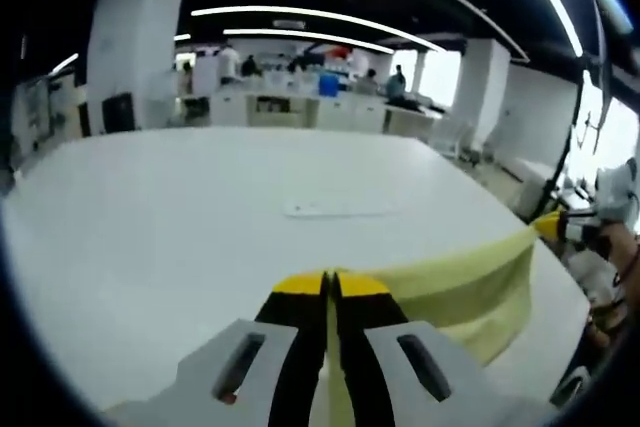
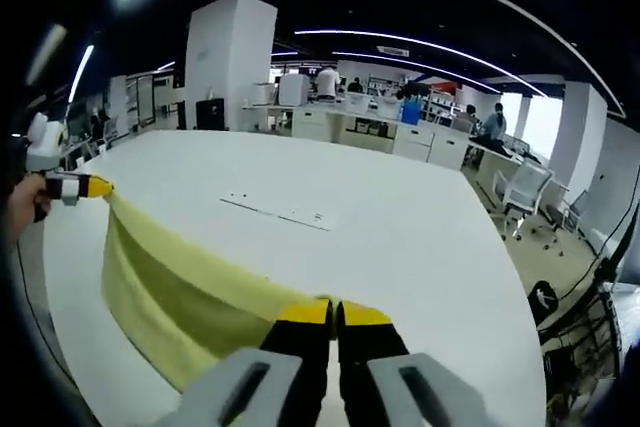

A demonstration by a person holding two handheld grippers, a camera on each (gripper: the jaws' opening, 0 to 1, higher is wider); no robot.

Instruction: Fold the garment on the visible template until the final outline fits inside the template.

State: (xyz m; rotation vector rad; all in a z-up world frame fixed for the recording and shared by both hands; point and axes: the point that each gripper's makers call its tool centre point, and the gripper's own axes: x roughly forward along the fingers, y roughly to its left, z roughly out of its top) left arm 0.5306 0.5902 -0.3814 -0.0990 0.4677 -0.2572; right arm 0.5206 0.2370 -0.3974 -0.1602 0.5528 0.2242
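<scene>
**Garment held stretched between both tongs above the bench**

Left gripper view: the left tongs (image 1: 329,285) rise from the bottom centre of the frame with their yellow-tipped jaws pressed together on one end of the yellow garment (image 1: 462,292). The cloth runs as a taut upper edge from there toward the right of the frame, where the right tongs (image 1: 548,225) pinch its other end; below that edge the cloth hangs in a loose drape at lower right. The white bench (image 1: 180,217) spreads across the middle of the frame. A faint pale rectangular outline, apparently the template (image 1: 340,209), lies flat on the bench just above centre, apart from the garment.

Right gripper view: the right tongs (image 2: 334,315) stand at bottom centre, jaws closed on the garment (image 2: 180,297). The cloth stretches up to the left of the frame, where the left tongs (image 2: 97,187) grip its far end, with a person's hand (image 2: 22,205) behind them at the left edge. The cloth sags below its taut edge at lower left. The template (image 2: 280,211) lies on the bench (image 2: 420,247) near centre, above the garment and clear of it. An office chair (image 2: 522,190) stands beyond the bench at right.
</scene>
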